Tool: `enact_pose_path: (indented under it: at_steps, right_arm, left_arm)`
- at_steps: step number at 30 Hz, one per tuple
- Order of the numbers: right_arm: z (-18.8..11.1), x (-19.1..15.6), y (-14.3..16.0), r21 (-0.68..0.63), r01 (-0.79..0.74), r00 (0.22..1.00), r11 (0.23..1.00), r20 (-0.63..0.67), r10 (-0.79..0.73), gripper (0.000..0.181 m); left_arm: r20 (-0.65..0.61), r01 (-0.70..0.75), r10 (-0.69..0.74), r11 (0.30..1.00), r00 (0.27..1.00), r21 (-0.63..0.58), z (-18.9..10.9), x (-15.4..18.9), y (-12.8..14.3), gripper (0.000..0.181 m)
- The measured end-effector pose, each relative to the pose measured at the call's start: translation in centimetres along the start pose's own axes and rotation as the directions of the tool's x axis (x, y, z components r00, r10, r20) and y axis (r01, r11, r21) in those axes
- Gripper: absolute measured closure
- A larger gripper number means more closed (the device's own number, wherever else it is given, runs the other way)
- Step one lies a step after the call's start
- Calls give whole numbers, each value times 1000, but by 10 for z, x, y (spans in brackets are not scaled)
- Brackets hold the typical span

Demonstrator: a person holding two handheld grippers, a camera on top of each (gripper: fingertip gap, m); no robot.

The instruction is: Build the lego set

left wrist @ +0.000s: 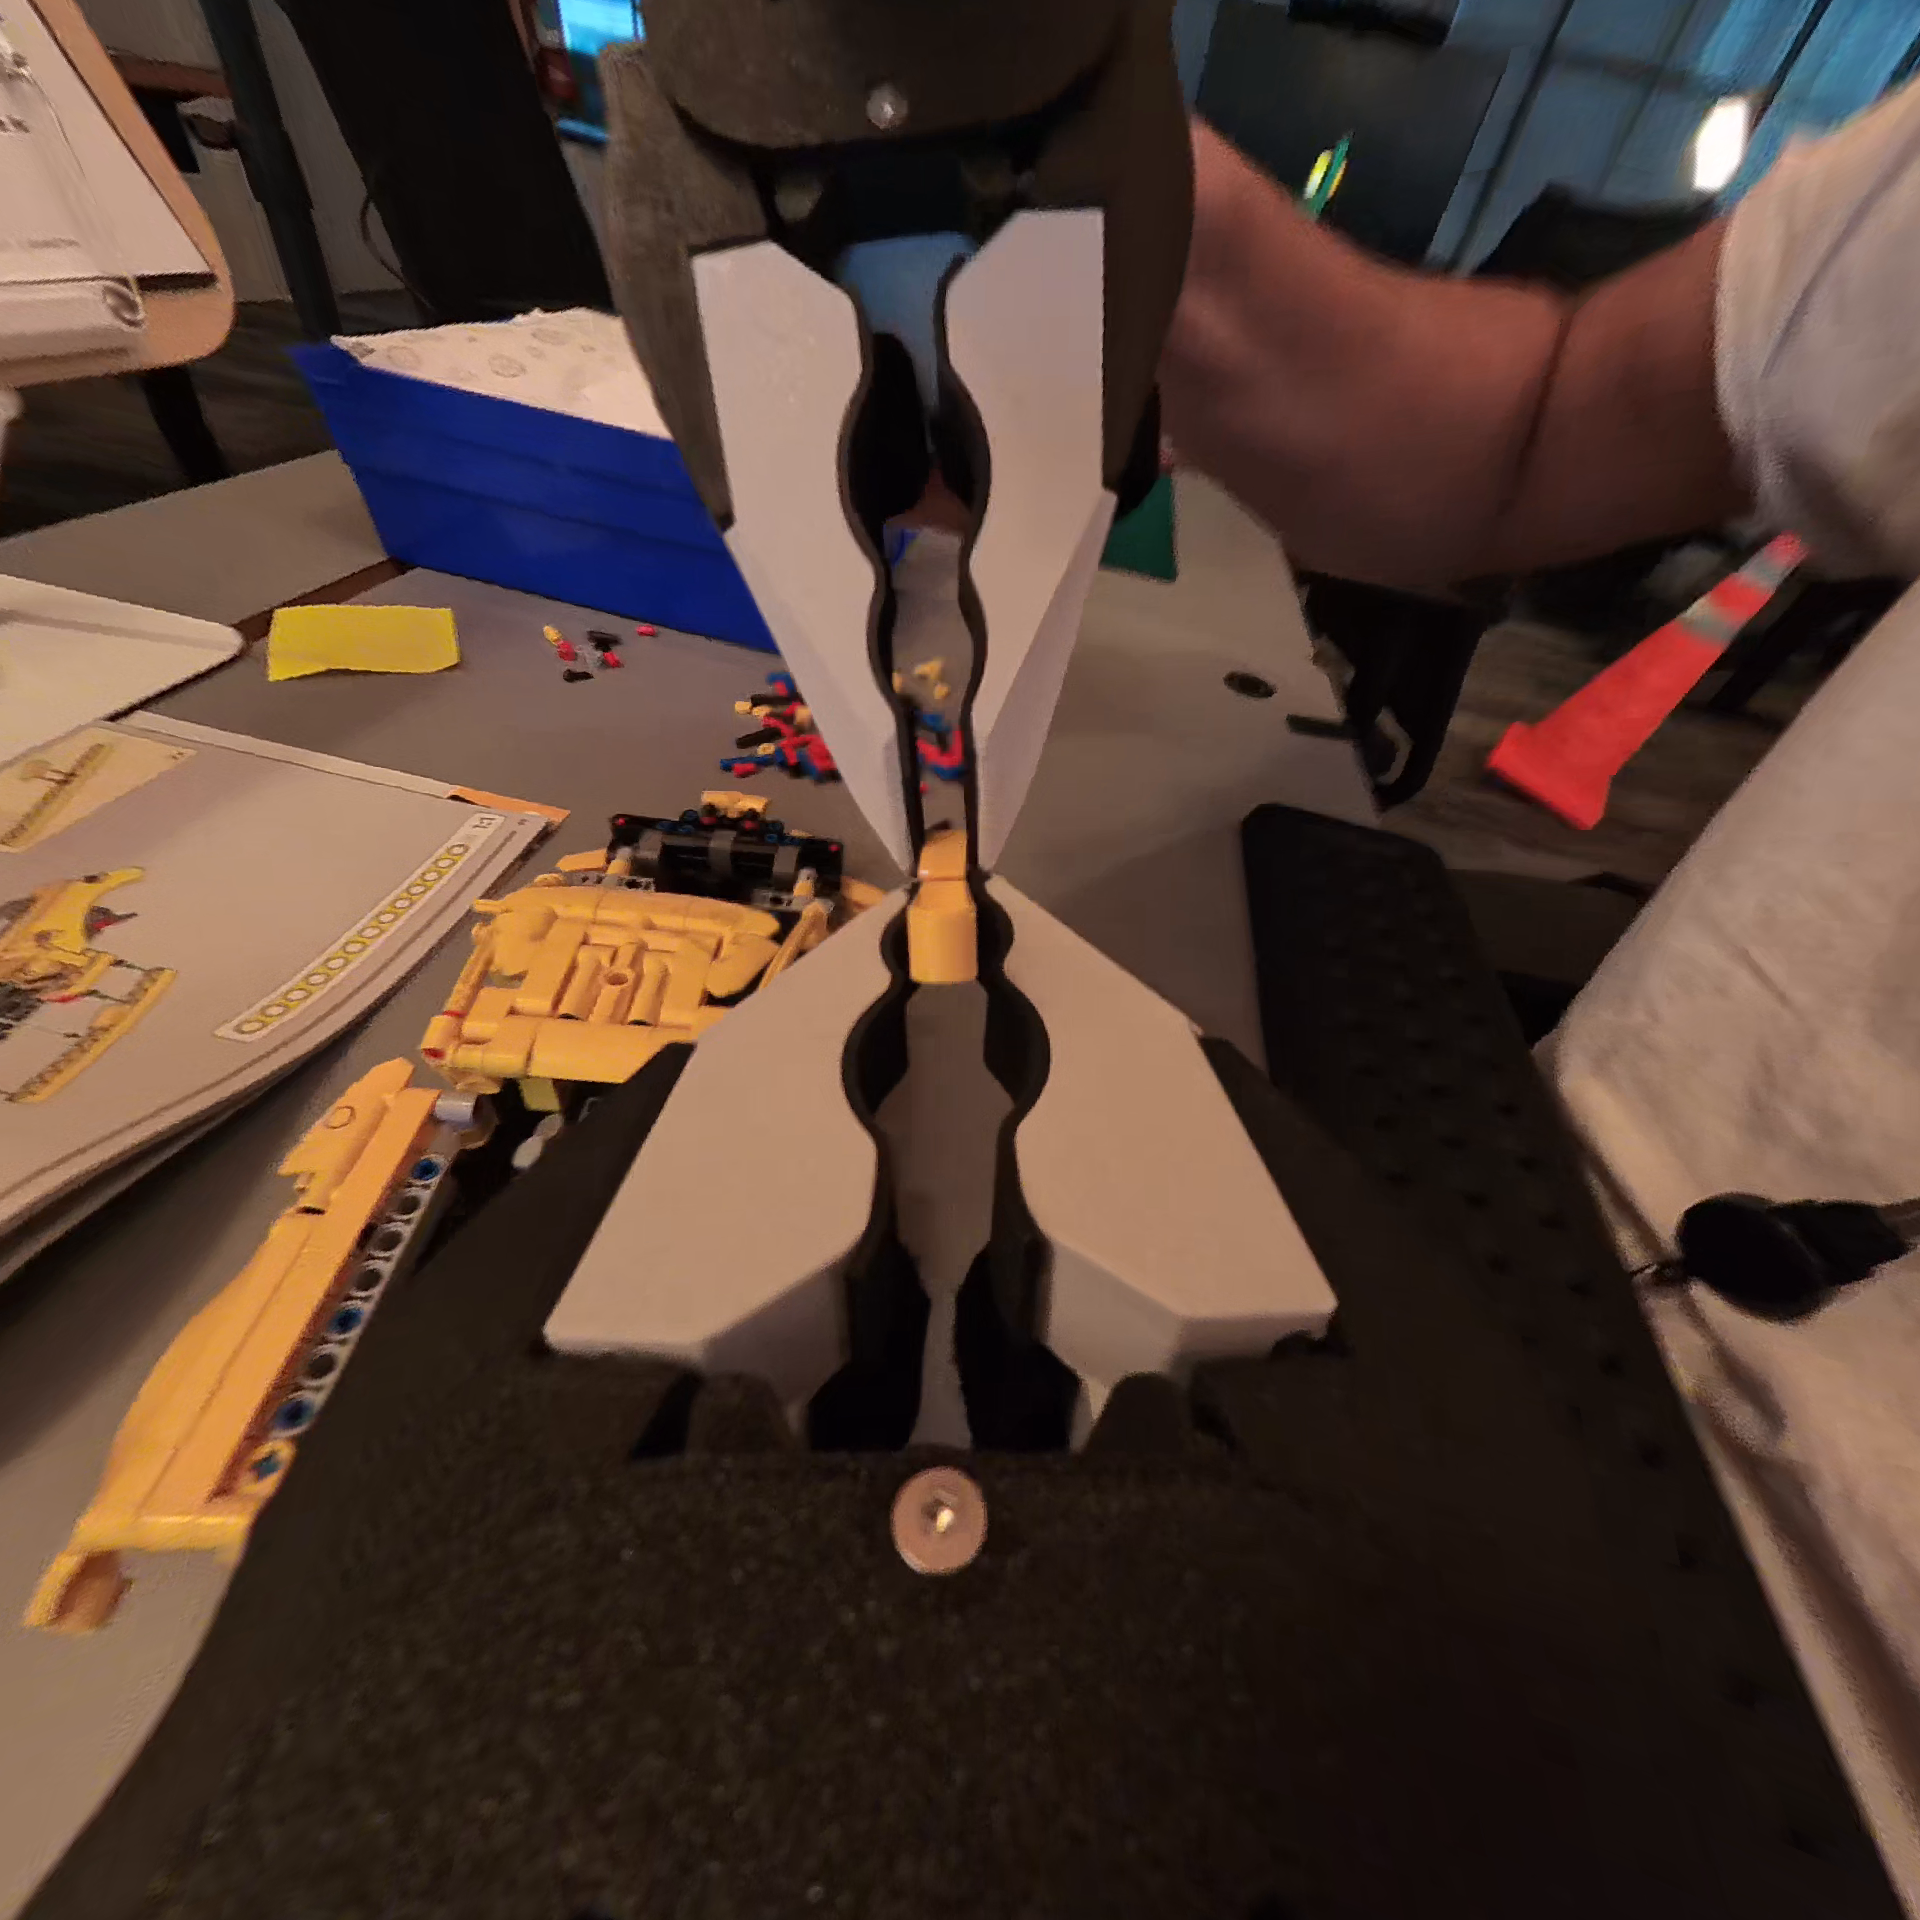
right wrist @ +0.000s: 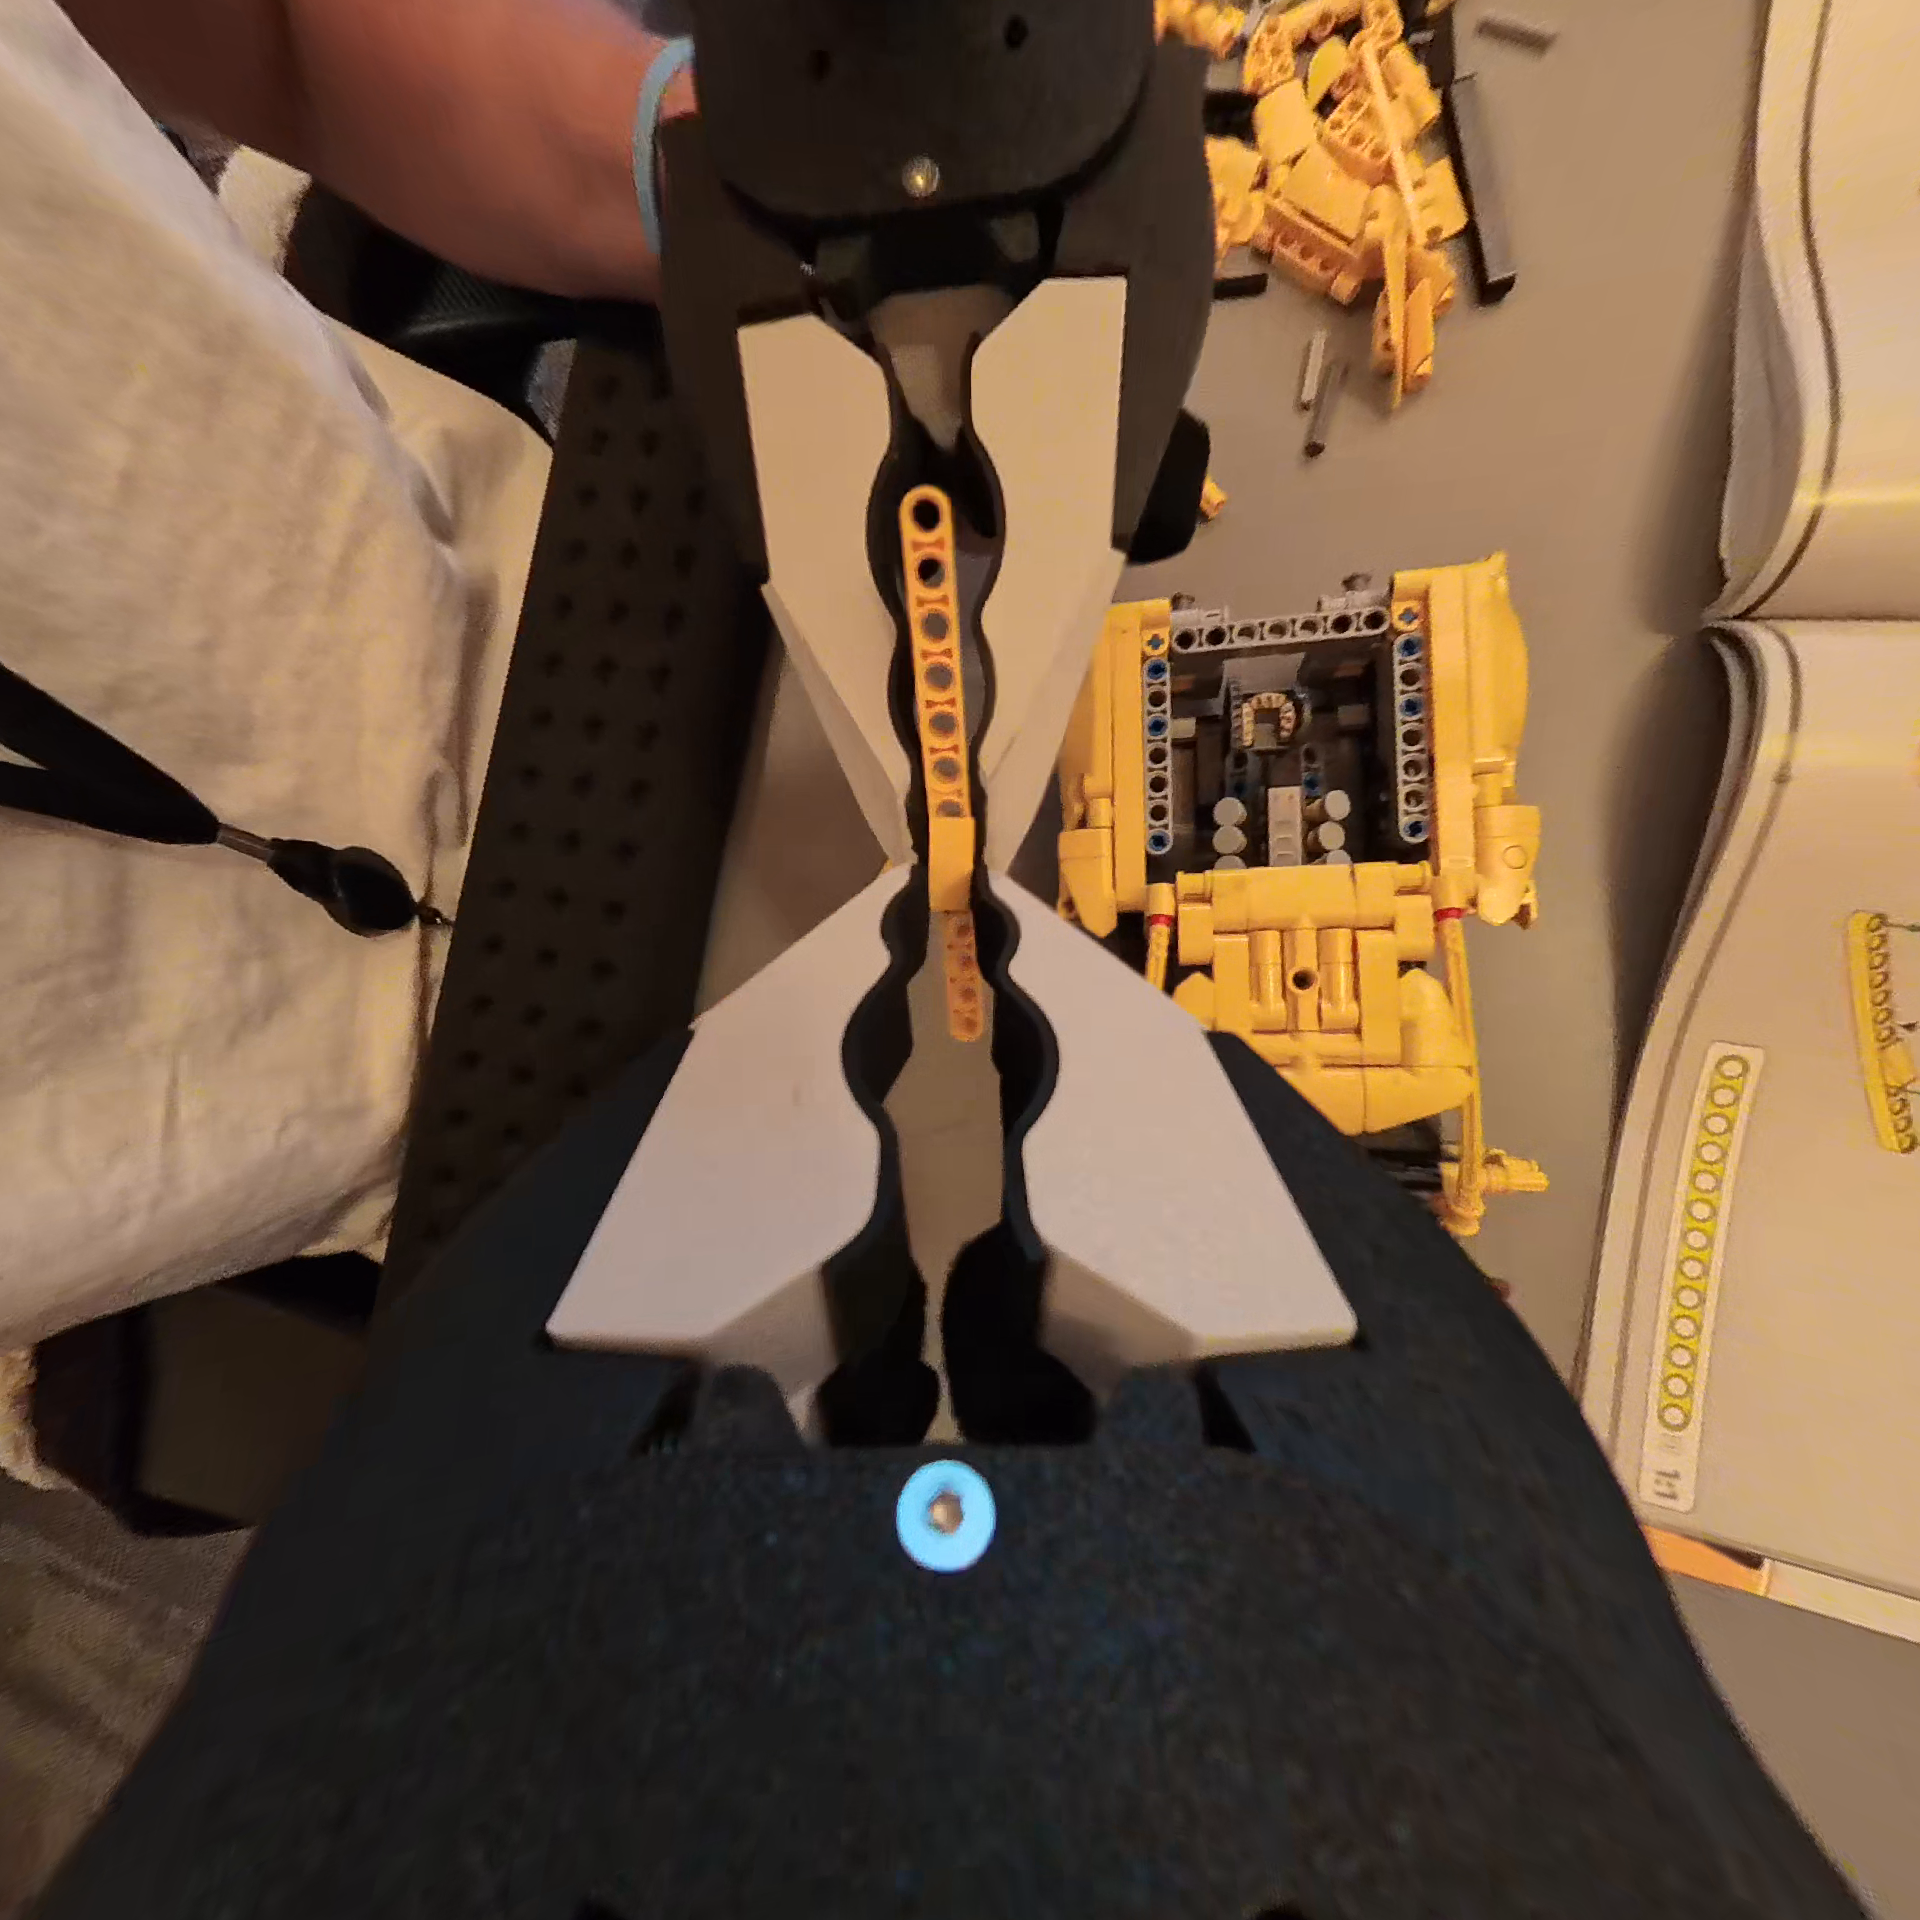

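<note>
My left gripper [left wrist: 940, 899] and right gripper [left wrist: 940, 847] meet tip to tip above the table. Both are shut on one long yellow holed beam [right wrist: 935, 675]. In the left wrist view only its yellow end [left wrist: 940, 930] shows between my fingertips. In the right wrist view, my right gripper [right wrist: 940, 899] comes from below and the left gripper [right wrist: 940, 847] from above. The beam runs along the gap between both pairs of fingers. The part-built yellow model [right wrist: 1299, 914] lies on the table to the right; it also shows in the left wrist view [left wrist: 613, 977].
A long yellow boom assembly [left wrist: 260, 1330] lies at the front left. Open instruction booklets [left wrist: 260, 935] [right wrist: 1766, 1143] lie beside the model. There are loose small pins [left wrist: 779, 738], a pile of yellow parts [right wrist: 1340, 156], a blue bin [left wrist: 520, 488] and a black perforated board [right wrist: 582, 727].
</note>
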State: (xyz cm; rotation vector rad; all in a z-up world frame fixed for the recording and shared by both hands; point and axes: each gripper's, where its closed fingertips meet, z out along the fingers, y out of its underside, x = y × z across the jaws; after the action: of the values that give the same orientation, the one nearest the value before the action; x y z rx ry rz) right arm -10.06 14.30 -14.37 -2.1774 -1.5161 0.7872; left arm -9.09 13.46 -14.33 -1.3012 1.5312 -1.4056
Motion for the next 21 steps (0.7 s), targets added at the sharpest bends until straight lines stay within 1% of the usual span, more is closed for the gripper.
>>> enact_pose_path:
  at_steps: [3, 7, 8, 11, 14, 15, 16, 17, 19, 20, 21]
  right_arm:
    - [-6, 1, -9, 61, -5, 1000, 998, 5, 5, 174]
    - [-11, -1, -16, 127, -19, 999, 992, 30, 16, 174]
    - [-12, -1, -16, 132, -24, 999, 991, 28, 20, 169]
    - [-15, -4, -19, 153, -36, 999, 988, 43, 29, 165]
    - [-20, 0, -19, 155, 8, 999, 988, -33, -3, 150]
    - [-22, 2, -20, 159, 44, 995, 986, -91, -30, 144]
    - [-22, 5, -21, 147, 95, 982, 985, -176, -69, 138]
    - [-21, 10, -23, 132, 152, 952, 979, -286, -109, 131]
    - [-20, 19, -29, 84, 261, 847, 962, -497, -186, 130]
    - [-19, 22, -31, 50, 312, 780, 949, -584, -225, 132]
    - [-19, 24, -33, 10, 360, 708, 933, -654, -266, 141]
  left_arm:
    - [-56, 110, -106, 991, 993, 72, -4, 0, -10, 174]
    - [-93, 146, -135, 982, 986, 117, -7, 2, -17, 174]
    - [-98, 149, -138, 981, 986, 122, -8, 3, -18, 174]
    - [-104, 159, -146, 978, 984, 138, -9, 3, -20, 174]
    - [-105, 200, -184, 965, 977, 169, -12, -2, -24, 174]
    - [-109, 232, -215, 955, 971, 185, -14, -5, -25, 174]
    - [-118, 267, -247, 942, 962, 203, -16, -9, -27, 174]
    - [-128, 302, -279, 927, 952, 222, -18, -12, -29, 174]
    - [-147, 364, -335, 894, 931, 262, -23, -19, -33, 174]
    - [-162, 395, -363, 877, 918, 274, -25, -21, -34, 174]
    - [-175, 425, -389, 860, 904, 283, -26, -23, -34, 174]
